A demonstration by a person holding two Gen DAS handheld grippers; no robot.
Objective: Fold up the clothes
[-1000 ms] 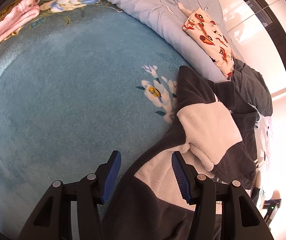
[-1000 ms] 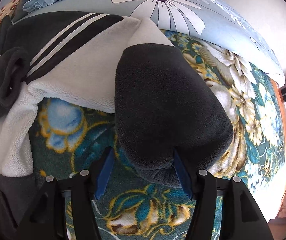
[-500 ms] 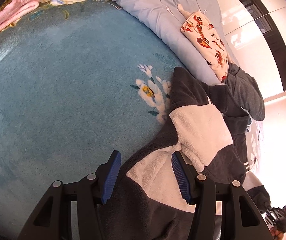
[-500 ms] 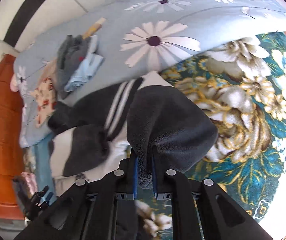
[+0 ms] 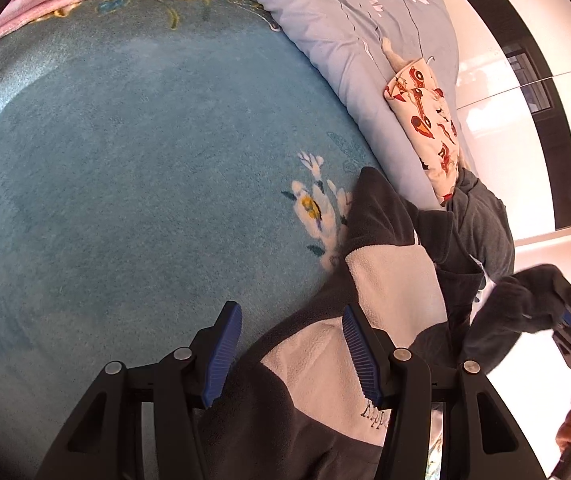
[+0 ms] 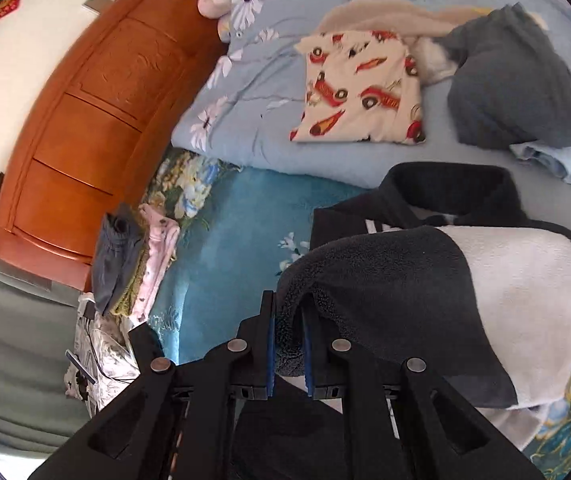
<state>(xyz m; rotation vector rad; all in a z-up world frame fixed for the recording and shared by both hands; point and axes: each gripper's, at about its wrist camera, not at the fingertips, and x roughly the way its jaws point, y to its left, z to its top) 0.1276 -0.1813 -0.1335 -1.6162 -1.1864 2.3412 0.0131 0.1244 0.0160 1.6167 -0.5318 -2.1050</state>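
Our right gripper (image 6: 288, 344) is clamped on the dark sleeve (image 6: 365, 280) of the fleece jacket (image 5: 389, 292) on the bed, carrying it across — our left gripper (image 5: 291, 350) waits, spread apart, over the hem.

Bright daylight – the wall (image 5: 497, 120) at right washes out to white glare. Both views bend strongly toward dark round corners; the centre stays sharp.

Fleece jacket (image 6: 465, 288): charcoal and white, striped at the collar. Blanket (image 5: 133, 168) ahead of the left gripper (image 5: 291, 356): teal, white flowers. Quilt (image 6: 253, 120): pale blue, daisies. Folded cloth (image 6: 361, 88): cream, red cars. Gripper pads (image 5: 221, 356): blue. Headboard (image 6: 85, 120): orange-brown.
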